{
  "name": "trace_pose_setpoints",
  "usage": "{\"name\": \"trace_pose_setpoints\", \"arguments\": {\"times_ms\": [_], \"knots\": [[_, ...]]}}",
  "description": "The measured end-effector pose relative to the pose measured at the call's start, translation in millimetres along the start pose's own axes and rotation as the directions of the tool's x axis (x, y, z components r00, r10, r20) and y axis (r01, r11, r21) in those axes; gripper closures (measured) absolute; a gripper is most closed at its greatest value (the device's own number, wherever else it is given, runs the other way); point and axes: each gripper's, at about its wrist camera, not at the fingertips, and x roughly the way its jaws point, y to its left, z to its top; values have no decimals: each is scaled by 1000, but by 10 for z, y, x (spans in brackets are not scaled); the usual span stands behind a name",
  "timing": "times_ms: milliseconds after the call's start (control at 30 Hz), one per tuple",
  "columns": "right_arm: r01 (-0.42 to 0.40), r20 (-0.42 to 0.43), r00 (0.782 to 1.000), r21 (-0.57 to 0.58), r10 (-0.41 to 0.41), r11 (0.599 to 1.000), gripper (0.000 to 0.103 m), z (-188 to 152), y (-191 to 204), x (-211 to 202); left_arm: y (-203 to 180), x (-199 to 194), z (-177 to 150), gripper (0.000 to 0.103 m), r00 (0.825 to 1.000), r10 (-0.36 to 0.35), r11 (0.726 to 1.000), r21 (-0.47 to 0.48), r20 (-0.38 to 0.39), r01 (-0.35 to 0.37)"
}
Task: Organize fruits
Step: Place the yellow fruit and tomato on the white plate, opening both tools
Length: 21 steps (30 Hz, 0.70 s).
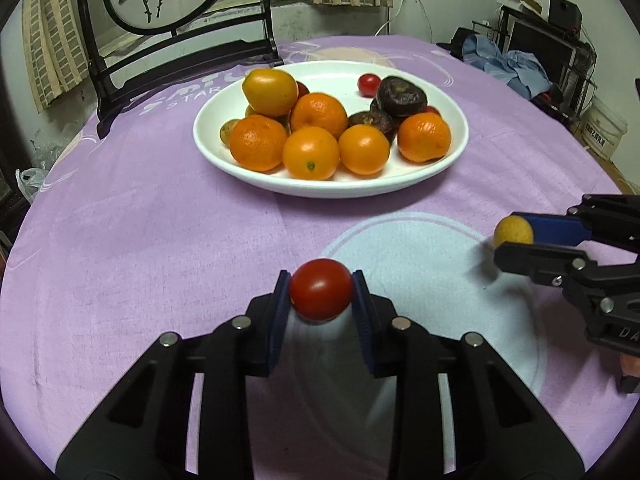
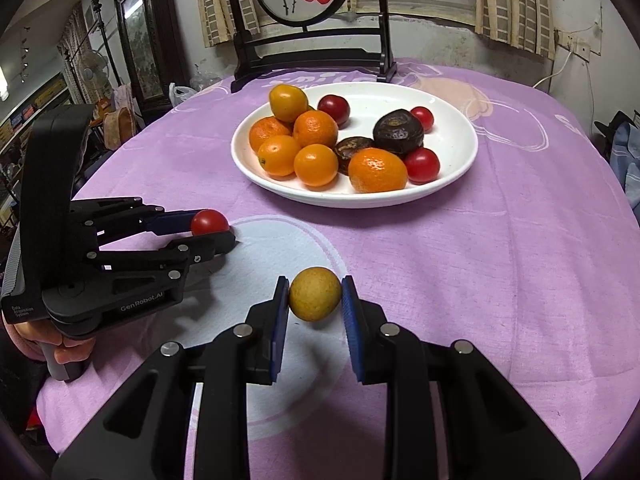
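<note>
Both jaws are clamped: left gripper [image 1: 321,294] on a red tomato [image 1: 321,289], right gripper [image 2: 315,300] on a yellow fruit [image 2: 315,299].

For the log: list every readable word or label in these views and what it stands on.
"GenRobot.AI": side of the left tool.
"Data Acquisition System": small print on that tool's rear edge, barely legible.
"STAR": tablecloth, beside the plate; the larger word above it is cut off.
"DA": right tool, cut off by the frame edge.
White bucket: print too blurred to read.
</note>
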Motion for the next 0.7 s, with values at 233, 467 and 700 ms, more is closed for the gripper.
{"name": "trace_pose_setpoints", "arguments": {"times_ms": [233,467,700], "knots": [[-23,206,979,87,4,996,76,303,-199,-176,28,-290,303,72,990,12,999,-40,144,-7],[14,256,965,174,-59,985,76,736,-543,137,49,-131,1060,72,975,13,993,-118,224,14],[4,246,968,162,-44,987,76,983,-703,436,121,242,1405,72,981,61,990,-140,186,-35]]}}
